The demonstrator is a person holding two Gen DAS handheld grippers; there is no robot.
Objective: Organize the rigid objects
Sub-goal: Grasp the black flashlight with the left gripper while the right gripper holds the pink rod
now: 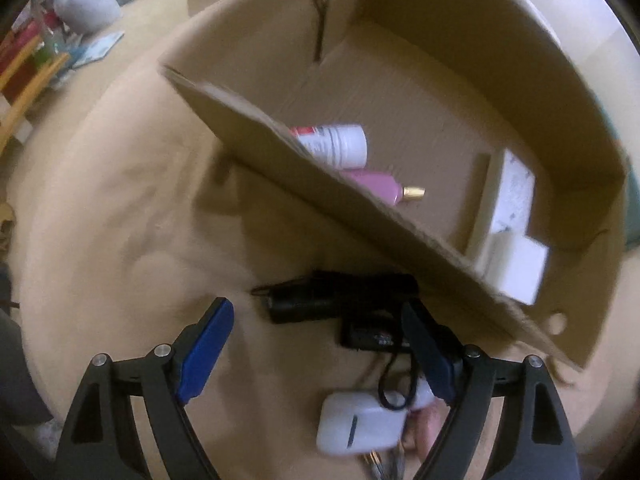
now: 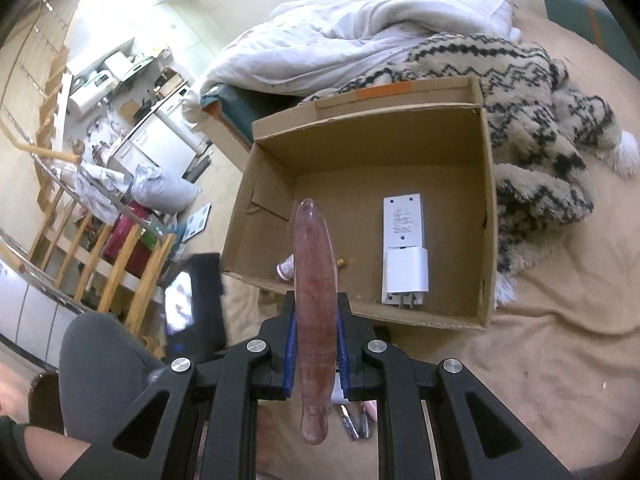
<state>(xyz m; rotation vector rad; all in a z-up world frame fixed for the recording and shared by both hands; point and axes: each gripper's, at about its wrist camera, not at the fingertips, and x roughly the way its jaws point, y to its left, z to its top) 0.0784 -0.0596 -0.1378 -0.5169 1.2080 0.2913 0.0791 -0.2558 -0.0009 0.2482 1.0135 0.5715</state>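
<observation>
The right gripper (image 2: 316,320) is clenched on a long pinkish rod (image 2: 313,300), which stands at the centre of the right wrist view over the near edge of the cardboard box (image 2: 490,220). A white power strip (image 2: 402,232) lies inside the box. The left gripper (image 1: 316,348) is spread wide, empty, above a black gadget (image 1: 320,304) and a white case (image 1: 360,428) at lower centre on the beige sheet (image 1: 120,220).

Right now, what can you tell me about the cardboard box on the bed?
The cardboard box is plain brown corrugated card, open-topped, its flaps folded out or down, with an orange strip on the far flap. It sits on the tan bed cover beside a patterned fleece blanket. Inside lie a white power strip with a white adapter on it, a white roll-on bottle and a pink bottle.
</observation>
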